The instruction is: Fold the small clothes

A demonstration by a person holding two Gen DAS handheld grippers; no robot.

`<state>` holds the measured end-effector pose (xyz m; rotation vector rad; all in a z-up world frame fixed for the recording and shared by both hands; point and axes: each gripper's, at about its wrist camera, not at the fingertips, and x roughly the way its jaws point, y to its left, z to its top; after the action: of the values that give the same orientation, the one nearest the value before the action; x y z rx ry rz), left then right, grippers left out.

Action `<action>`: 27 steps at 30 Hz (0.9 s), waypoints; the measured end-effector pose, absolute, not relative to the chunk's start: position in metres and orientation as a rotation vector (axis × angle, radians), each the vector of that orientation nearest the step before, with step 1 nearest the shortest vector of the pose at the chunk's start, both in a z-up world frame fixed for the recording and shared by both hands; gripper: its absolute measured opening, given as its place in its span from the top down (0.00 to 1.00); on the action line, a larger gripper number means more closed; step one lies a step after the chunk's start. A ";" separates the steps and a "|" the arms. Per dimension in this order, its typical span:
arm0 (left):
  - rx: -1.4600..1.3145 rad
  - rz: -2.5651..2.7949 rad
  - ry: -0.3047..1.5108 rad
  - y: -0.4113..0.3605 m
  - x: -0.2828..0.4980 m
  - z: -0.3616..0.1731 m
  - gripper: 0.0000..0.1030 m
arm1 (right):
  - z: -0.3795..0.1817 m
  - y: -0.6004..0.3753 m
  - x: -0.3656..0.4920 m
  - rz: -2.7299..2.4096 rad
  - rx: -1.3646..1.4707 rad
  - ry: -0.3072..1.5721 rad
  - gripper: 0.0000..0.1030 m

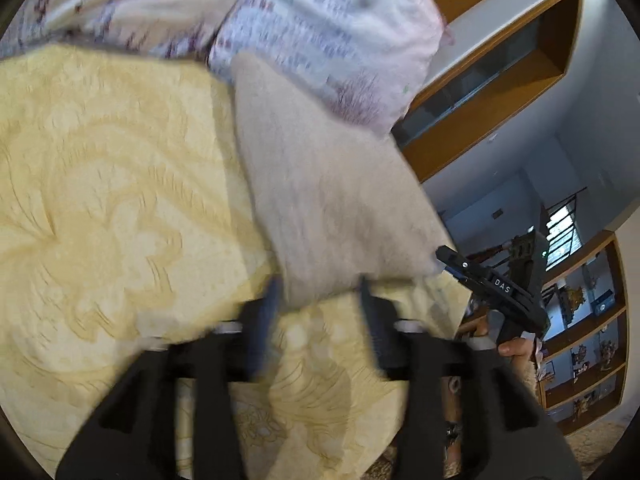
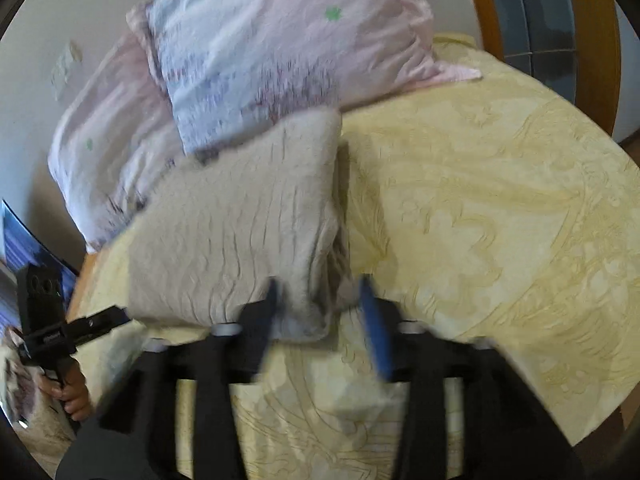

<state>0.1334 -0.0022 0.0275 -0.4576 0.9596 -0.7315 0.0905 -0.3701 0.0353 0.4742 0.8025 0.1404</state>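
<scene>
A folded beige cloth lies on the yellow patterned bedspread, its far end against the pillows. My left gripper is open, its jaws on either side of the cloth's near corner. In the right wrist view the same cloth lies folded, and my right gripper is open with its jaws around the cloth's near right corner. The right gripper shows in the left wrist view at the cloth's right end. The left gripper shows at the far left of the right wrist view. Both views are blurred.
Two pink and pale blue pillows lie at the head of the bed. A wooden headboard stands behind. Wooden wall shelves with small items stand at the right, beyond the bed edge.
</scene>
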 end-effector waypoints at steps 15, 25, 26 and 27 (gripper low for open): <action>-0.648 -0.596 1.051 -0.018 0.297 0.030 0.22 | 0.024 -0.396 0.229 0.211 0.748 0.927 0.42; -0.636 -0.594 1.026 -0.037 0.324 0.013 0.93 | 0.060 -0.374 0.222 0.264 0.494 0.697 0.91; -0.639 -0.591 1.010 -0.036 0.323 0.013 0.93 | 0.065 -0.371 0.221 0.241 0.448 0.674 0.91; -0.640 -0.583 0.998 -0.035 0.322 0.012 0.94 | 0.065 -0.370 0.225 0.222 0.421 0.686 0.91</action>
<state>0.3216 -0.0347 0.0116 -0.6403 0.9983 -0.5829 0.2249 -0.3697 0.0648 0.4213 0.6859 0.2217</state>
